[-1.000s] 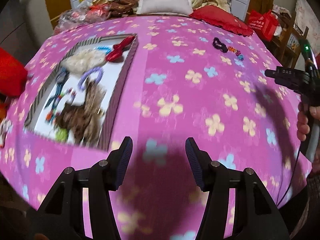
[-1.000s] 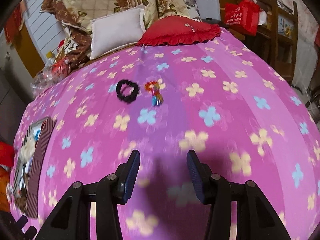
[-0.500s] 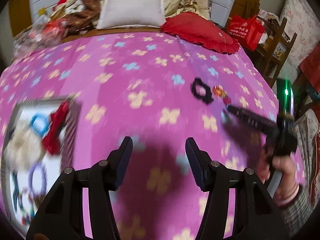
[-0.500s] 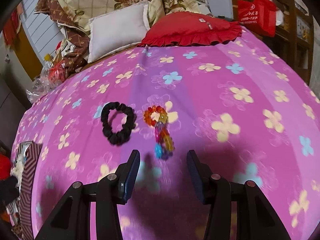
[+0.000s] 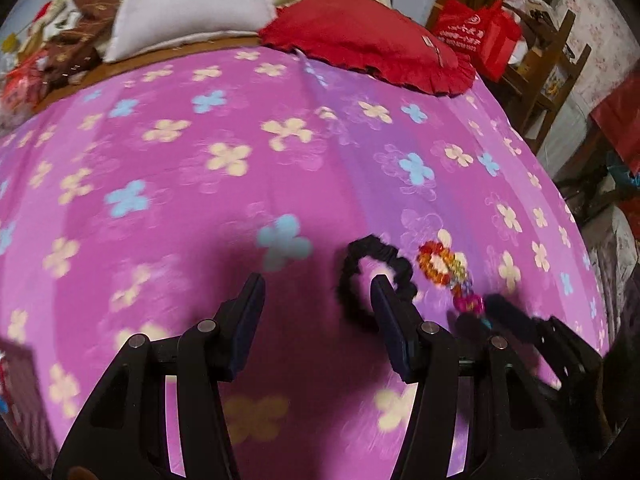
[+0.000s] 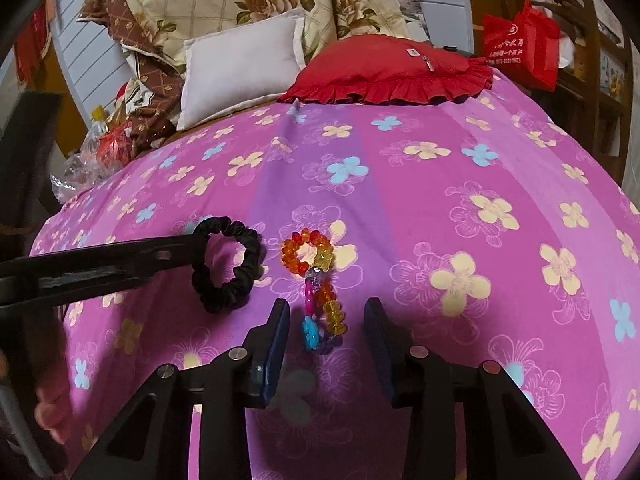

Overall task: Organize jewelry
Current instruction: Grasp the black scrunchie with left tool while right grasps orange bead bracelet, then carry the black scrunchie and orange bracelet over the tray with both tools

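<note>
A black scrunchie (image 6: 228, 264) and a bracelet of orange, yellow, pink and blue beads (image 6: 320, 300) lie side by side on the pink flowered bedspread (image 6: 460, 200). My right gripper (image 6: 326, 332) straddles the near end of the beads. Its jaws are closing with the beads between them, and the pads stand clear of the beads. My left gripper (image 5: 316, 304) is open, nothing between its fingers. Its right finger (image 5: 384, 312) covers part of the scrunchie (image 5: 360, 264). In the right wrist view the left gripper (image 6: 188, 252) reaches in from the left to the scrunchie's rim.
A red frilled cushion (image 6: 392, 76), a white pillow (image 6: 240, 68) and folded quilts sit at the head of the bed. A red bag (image 6: 520, 44) and wooden shelves stand at the right. The striped jewelry box (image 5: 16, 380) shows at the left edge.
My left gripper has swept right across the bed, from the jewelry box to the scrunchie. The right gripper came down over the beaded bracelet and its jaws have narrowed.
</note>
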`<action>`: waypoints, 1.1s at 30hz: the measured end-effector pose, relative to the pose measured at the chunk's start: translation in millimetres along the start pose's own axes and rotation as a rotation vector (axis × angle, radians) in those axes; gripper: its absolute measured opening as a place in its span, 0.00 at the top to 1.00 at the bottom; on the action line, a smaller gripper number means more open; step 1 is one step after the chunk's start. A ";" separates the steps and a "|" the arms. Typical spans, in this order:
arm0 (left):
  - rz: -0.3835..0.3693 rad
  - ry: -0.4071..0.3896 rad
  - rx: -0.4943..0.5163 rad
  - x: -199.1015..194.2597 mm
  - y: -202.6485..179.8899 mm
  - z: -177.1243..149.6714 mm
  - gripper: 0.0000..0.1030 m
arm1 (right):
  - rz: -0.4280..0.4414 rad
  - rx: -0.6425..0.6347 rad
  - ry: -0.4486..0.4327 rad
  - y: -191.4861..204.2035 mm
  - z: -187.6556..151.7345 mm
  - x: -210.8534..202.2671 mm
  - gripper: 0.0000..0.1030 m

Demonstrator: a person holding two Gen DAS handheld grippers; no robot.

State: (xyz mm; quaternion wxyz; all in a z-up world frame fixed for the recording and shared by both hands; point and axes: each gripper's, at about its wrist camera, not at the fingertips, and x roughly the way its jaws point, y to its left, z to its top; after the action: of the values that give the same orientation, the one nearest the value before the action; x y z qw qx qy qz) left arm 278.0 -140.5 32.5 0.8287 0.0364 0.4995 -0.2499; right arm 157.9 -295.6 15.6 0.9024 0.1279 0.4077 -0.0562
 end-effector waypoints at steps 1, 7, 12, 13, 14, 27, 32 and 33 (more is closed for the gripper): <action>-0.010 0.007 0.002 6.4 -2.1 1.8 0.47 | -0.001 -0.001 0.000 0.0 -0.1 0.0 0.65; -0.026 -0.001 0.025 19.7 -14.5 6.3 0.54 | -0.010 -0.003 0.001 1.1 -0.7 -0.1 0.68; -0.021 0.020 0.005 23.7 -17.4 7.1 0.94 | -0.004 -0.001 0.002 0.6 -0.5 0.3 0.78; -0.026 0.022 -0.009 23.6 -16.2 6.9 0.95 | -0.001 0.002 0.002 -0.2 -0.4 0.3 0.86; -0.025 0.027 -0.022 22.5 -14.8 6.3 0.96 | 0.004 0.008 0.002 -1.4 -0.6 0.2 0.87; -0.022 -0.090 -0.042 -106.8 -7.2 -59.5 0.97 | -0.029 -0.025 -0.120 15.5 -8.4 -28.2 0.96; -0.038 -0.164 -0.031 -190.9 5.0 -103.2 0.97 | 0.017 0.058 -0.048 16.7 -26.0 -46.0 0.96; -0.040 -0.175 -0.037 -208.3 11.4 -113.9 0.97 | 0.021 0.060 -0.046 21.0 -31.2 -58.3 0.96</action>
State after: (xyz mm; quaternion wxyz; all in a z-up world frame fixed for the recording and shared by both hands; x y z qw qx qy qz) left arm 112.6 -16.6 149.9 0.8645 -0.0110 0.4304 -0.2594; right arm 101.1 -266.9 43.4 0.9078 0.1580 0.3836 -0.0616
